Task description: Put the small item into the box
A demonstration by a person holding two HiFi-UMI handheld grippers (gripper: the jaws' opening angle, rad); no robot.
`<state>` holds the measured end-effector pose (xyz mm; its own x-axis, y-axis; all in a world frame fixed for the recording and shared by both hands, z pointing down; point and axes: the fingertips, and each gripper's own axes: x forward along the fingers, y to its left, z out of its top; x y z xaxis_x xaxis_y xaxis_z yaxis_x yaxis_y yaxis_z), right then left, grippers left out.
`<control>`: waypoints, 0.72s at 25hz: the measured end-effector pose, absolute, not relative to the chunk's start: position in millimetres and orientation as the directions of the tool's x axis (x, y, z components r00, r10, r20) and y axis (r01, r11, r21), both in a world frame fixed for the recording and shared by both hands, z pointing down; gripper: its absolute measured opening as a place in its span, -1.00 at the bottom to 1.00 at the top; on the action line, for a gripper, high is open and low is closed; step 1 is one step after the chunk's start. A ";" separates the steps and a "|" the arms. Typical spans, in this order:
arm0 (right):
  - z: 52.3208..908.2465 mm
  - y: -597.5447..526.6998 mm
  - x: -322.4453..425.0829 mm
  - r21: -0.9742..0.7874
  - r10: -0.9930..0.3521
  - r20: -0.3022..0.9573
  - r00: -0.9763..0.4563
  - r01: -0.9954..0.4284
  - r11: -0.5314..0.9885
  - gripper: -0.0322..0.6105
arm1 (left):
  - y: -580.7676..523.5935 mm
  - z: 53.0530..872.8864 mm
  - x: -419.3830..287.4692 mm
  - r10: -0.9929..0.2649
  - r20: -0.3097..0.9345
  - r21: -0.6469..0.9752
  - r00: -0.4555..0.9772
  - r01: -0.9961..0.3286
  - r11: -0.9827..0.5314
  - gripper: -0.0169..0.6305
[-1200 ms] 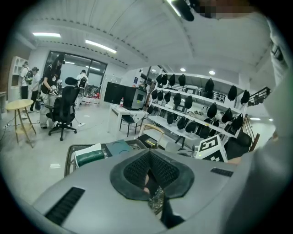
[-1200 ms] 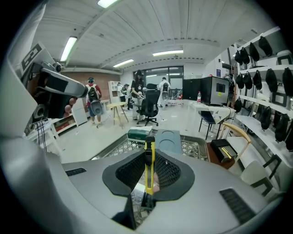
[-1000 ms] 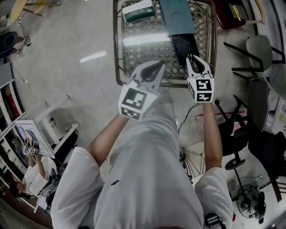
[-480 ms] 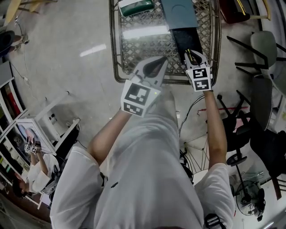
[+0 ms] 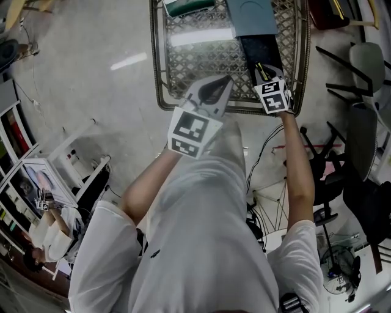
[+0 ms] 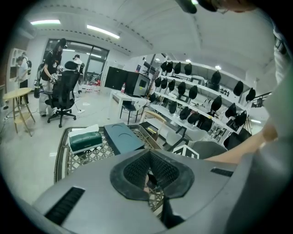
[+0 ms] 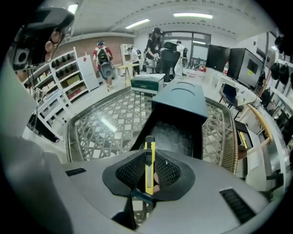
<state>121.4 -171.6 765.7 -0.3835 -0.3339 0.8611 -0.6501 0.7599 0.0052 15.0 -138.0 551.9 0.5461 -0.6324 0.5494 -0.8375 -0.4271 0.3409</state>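
A yellow utility knife (image 7: pixel 148 170) stands upright between the pads of my right gripper (image 7: pixel 149 172), which is shut on it. The right gripper (image 5: pixel 264 74) hovers at the near end of the open black box (image 7: pixel 174 132), whose dark inside (image 5: pixel 261 54) lies on the glass table. The box's teal lid (image 7: pixel 181 98) lies just beyond it (image 5: pixel 252 13). My left gripper (image 6: pixel 149 170) is shut with nothing in it, held over the table's near edge (image 5: pixel 211 93).
The round-cornered glass table has a wicker rim (image 5: pixel 157 67). A green tissue box (image 5: pixel 189 6) sits at its far left (image 6: pixel 85 140). Office chairs (image 5: pixel 365 67) and cables stand to the right. People stand far off in the room.
My right gripper has moved forward with the knife, up to the near end of the black box. The left gripper has stayed almost still.
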 end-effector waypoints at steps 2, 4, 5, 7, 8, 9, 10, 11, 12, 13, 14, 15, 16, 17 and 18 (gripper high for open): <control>773.3 -169.6 121.4 0.013 -0.296 0.884 -0.362 -0.613 0.790 -0.73 | -137.2 553.6 14.7 -0.630 0.551 0.346 0.548 -0.837 -0.425 -0.94; 777.5 -167.7 120.6 0.020 -0.263 0.901 -0.345 -0.572 0.820 -0.73 | -136.4 554.9 14.1 -0.628 0.552 0.349 0.549 -0.835 -0.424 -0.94; 779.4 -166.7 120.4 0.019 -0.247 0.908 -0.338 -0.556 0.831 -0.73 | -136.1 555.4 13.8 -0.626 0.552 0.350 0.550 -0.835 -0.425 -0.94; 783.3 -165.4 120.8 0.010 -0.217 0.920 -0.327 -0.534 0.846 -0.73 | -135.5 556.1 13.8 -0.625 0.553 0.351 0.551 -0.834 -0.425 -0.94; 785.2 -165.2 121.4 0.005 -0.205 0.925 -0.322 -0.526 0.851 -0.73 | -135.3 556.1 13.8 -0.625 0.554 0.351 0.550 -0.835 -0.424 -0.94; 786.9 -165.3 122.1 0.001 -0.193 0.929 -0.316 -0.520 0.854 -0.73 | -135.4 556.1 13.6 -0.625 0.555 0.351 0.550 -0.835 -0.423 -0.94; 788.5 -165.8 122.4 -0.005 -0.183 0.932 -0.312 -0.516 0.857 -0.73 | -135.6 556.1 13.1 -0.625 0.555 0.351 0.549 -0.836 -0.422 -0.94; 790.2 -166.4 122.3 -0.011 -0.173 0.935 -0.309 -0.512 0.859 -0.73 | -136.0 556.2 12.2 -0.626 0.555 0.351 0.548 -0.837 -0.421 -0.94; 791.9 -166.8 122.0 -0.017 -0.163 0.938 -0.306 -0.510 0.860 -0.73 | -136.2 556.5 11.3 -0.627 0.556 0.350 0.546 -0.838 -0.419 -0.94; 793.8 -166.9 121.9 -0.022 -0.154 0.941 -0.302 -0.506 0.862 -0.73 | -136.4 557.1 10.6 -0.628 0.556 0.350 0.544 -0.839 -0.417 -0.94; 795.7 -166.3 122.2 -0.027 -0.143 0.944 -0.296 -0.502 0.864 -0.73 | -136.3 557.5 10.1 -0.629 0.557 0.349 0.543 -0.840 -0.416 -0.94; 797.5 -165.4 122.5 -0.032 -0.132 0.948 -0.290 -0.497 0.867 -0.73 | -136.1 557.7 10.0 -0.630 0.556 0.350 0.542 -0.840 -0.414 -0.94; 798.8 -164.4 122.6 -0.036 -0.121 0.951 -0.284 -0.491 0.870 -0.73 | -135.8 557.5 10.0 -0.631 0.556 0.350 0.542 -0.841 -0.414 -0.94; 799.9 -163.4 122.4 -0.041 -0.111 0.954 -0.280 -0.485 0.874 -0.73 | -135.5 557.2 10.0 -0.631 0.555 0.350 0.541 -0.841 -0.414 -0.94; 800.6 -162.5 122.1 -0.045 -0.102 0.956 -0.276 -0.479 0.877 -0.73 | -135.2 556.8 10.1 -0.632 0.555 0.349 0.541 -0.841 -0.414 -0.94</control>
<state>122.1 -162.5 800.6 -0.2764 -0.1021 0.9556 -0.4789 0.8767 -0.0449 10.1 -135.2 556.8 0.5411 -0.6318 0.5550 -0.8409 -0.4137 0.3490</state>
